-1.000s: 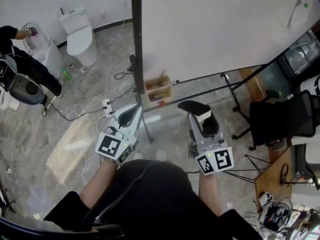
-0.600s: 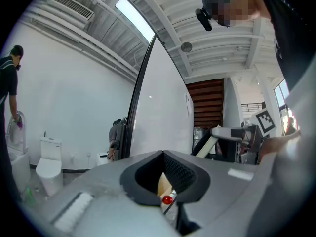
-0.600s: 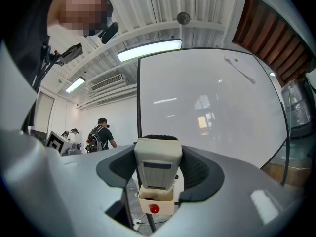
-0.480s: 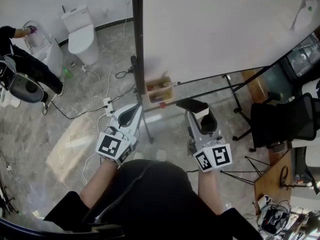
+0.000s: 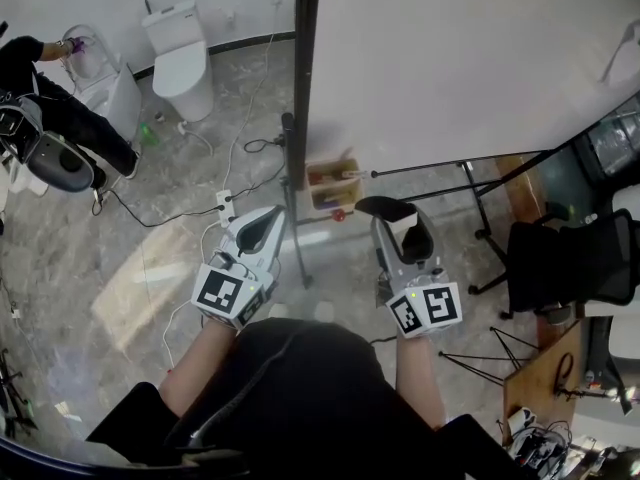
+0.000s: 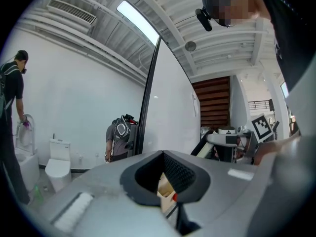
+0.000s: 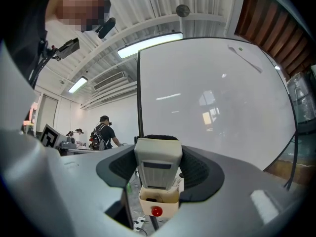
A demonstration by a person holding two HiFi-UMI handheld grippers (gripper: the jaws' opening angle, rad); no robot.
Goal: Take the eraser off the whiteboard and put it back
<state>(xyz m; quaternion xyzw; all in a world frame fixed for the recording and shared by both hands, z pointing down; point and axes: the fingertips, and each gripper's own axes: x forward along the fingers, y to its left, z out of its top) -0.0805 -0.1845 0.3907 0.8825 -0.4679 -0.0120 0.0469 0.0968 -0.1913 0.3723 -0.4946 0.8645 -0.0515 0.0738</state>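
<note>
Eraser (image 7: 158, 168) was clamped in the right gripper (image 7: 158, 141); the left gripper (image 6: 163, 154) was closed, empty. A square, flat approach to the whiteboard (image 7: 212, 98) was judged advisable before release.

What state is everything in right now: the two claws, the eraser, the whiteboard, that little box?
Left claw: shut, empty.
Right claw: shut on the eraser.
Eraser: off the whiteboard, gripped between the pads.
Whiteboard: upright on its stand, wiped clean.
Box: at the board's lower corner, open-topped, small things inside.
</note>
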